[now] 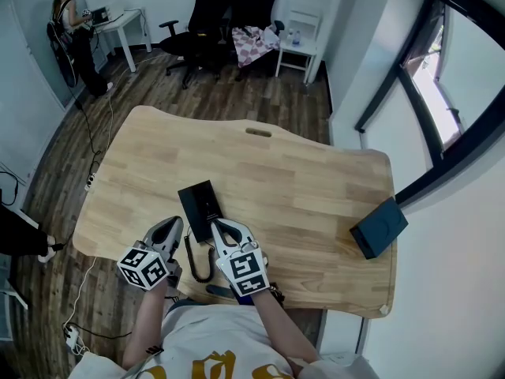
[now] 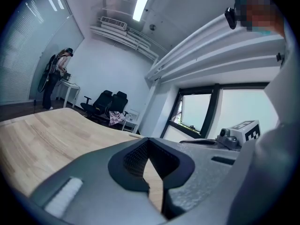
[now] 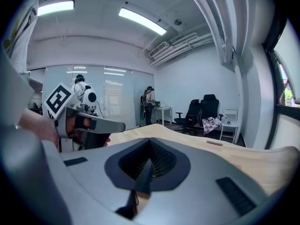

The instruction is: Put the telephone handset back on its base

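Note:
The black telephone base (image 1: 199, 204) lies flat on the wooden desk (image 1: 300, 188) near its front edge. Its black cord (image 1: 192, 260) loops toward me between the two grippers. A dark long piece (image 1: 221, 291) shows at the desk's edge under my right hand; I cannot tell whether it is the handset. My left gripper (image 1: 175, 226) is shut and empty just left of the base. My right gripper (image 1: 222, 229) sits just right of the base, jaws together. In the right gripper view the jaws (image 3: 150, 144) meet with nothing gripped, and the left gripper (image 3: 79, 121) shows beside them.
A dark blue box (image 1: 380, 226) lies near the desk's right edge. A cable slot (image 1: 258, 133) is at the far side. Office chairs (image 1: 213, 22) and a person (image 1: 75, 30) stand at the back of the room. A window wall (image 1: 442, 109) runs along the right.

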`<state>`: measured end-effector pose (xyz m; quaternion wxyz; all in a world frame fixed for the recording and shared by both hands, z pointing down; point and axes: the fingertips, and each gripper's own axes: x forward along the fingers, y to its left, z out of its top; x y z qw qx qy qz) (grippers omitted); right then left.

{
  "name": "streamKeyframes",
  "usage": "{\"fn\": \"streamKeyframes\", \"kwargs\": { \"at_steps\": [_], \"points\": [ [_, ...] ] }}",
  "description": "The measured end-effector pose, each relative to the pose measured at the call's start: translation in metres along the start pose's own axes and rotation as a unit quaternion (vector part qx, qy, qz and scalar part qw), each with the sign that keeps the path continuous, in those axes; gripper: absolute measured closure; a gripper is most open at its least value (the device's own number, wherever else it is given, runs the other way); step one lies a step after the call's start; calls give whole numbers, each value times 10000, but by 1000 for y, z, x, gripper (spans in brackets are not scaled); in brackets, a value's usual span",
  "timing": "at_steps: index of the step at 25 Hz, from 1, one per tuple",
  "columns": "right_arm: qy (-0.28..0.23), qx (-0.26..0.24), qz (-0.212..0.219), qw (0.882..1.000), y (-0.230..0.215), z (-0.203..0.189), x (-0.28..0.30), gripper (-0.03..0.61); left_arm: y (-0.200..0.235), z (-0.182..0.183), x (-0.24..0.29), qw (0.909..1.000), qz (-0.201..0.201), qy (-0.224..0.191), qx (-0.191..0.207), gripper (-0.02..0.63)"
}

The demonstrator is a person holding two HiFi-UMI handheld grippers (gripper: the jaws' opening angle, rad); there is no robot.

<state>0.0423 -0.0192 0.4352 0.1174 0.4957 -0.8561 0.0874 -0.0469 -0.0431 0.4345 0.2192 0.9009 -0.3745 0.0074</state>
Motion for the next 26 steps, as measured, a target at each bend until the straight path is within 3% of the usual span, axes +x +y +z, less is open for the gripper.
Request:
{"fn": "streamKeyframes", "kwargs": {
  "at_steps": [26],
  "points": [
    [210,52,-11,9998,-19,-12,28,572,25,1,28,9998,-34,90,-162,611]
  ]
}}
